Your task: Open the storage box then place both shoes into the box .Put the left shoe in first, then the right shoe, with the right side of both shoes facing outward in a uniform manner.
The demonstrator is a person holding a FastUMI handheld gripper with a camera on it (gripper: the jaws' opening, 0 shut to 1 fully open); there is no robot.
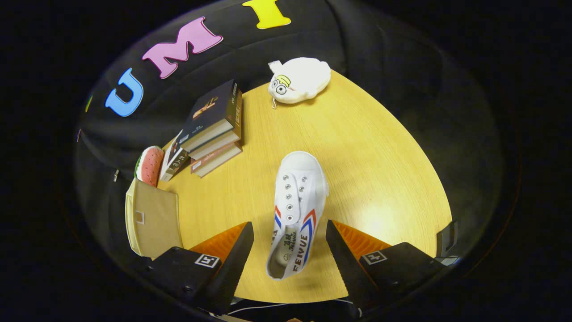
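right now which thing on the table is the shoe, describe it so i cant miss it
On the round wooden table, look between the two open fingers of the gripper, which touch nothing. The shoe lies there, heel between the fingers, toe pointing toward the white plush toy. It is a laceless white canvas sneaker with red and blue stripes, unlike the stacked books and beige storage box.

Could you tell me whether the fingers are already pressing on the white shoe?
No, the white shoe lies between the open fingers with table visible on both sides.
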